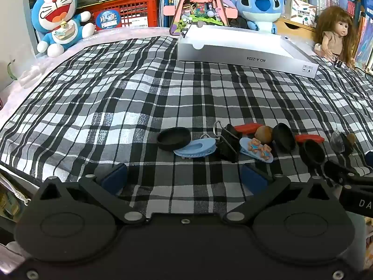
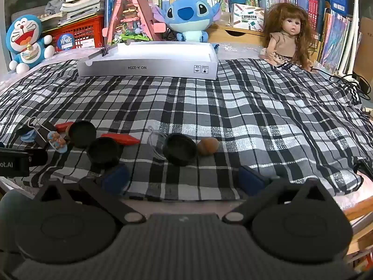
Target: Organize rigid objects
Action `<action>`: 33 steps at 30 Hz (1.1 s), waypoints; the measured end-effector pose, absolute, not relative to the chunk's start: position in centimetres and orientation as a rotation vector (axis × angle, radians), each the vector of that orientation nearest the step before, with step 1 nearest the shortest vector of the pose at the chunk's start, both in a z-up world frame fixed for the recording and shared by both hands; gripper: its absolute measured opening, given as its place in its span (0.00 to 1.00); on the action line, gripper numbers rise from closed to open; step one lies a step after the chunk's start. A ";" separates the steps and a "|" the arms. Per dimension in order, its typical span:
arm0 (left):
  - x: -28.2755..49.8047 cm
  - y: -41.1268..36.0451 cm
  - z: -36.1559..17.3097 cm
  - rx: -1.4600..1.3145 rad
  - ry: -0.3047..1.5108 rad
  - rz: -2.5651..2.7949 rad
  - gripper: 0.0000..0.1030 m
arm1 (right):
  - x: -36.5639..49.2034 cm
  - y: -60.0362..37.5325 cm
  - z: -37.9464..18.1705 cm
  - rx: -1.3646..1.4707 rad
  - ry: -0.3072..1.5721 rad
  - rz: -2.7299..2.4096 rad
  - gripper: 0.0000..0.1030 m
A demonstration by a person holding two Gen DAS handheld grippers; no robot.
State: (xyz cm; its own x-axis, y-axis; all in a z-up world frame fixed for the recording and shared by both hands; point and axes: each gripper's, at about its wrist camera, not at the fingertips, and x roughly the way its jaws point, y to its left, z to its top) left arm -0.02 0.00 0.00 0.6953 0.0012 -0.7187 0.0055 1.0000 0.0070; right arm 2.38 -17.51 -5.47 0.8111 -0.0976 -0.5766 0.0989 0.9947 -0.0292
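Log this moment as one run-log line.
stage: not started | left tongs: open, empty | right tongs: open, empty | small items: clustered on plaid cloth | white box: far side, open

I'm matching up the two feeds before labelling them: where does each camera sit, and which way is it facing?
Left wrist: on the left hand-held gripper, angled down over the plaid cloth at the left black lid and binder clip; its open blue pads show, with the other gripper at the right edge.
Right wrist: on the right hand-held gripper, facing a black lid and brown nut; open pads show.
Shared: white box, Stitch plush, doll, bear clip.
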 end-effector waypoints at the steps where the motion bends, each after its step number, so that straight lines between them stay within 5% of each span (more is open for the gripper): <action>1: 0.0 0.0 0.0 0.009 0.802 -0.002 1.00 | 2.4 -17.5 -5.5 -0.001 0.615 -0.106 1.00; 33: 0.0 0.0 0.0 0.006 0.805 -0.003 1.00 | 2.3 -17.4 -5.5 -0.007 0.618 -0.108 1.00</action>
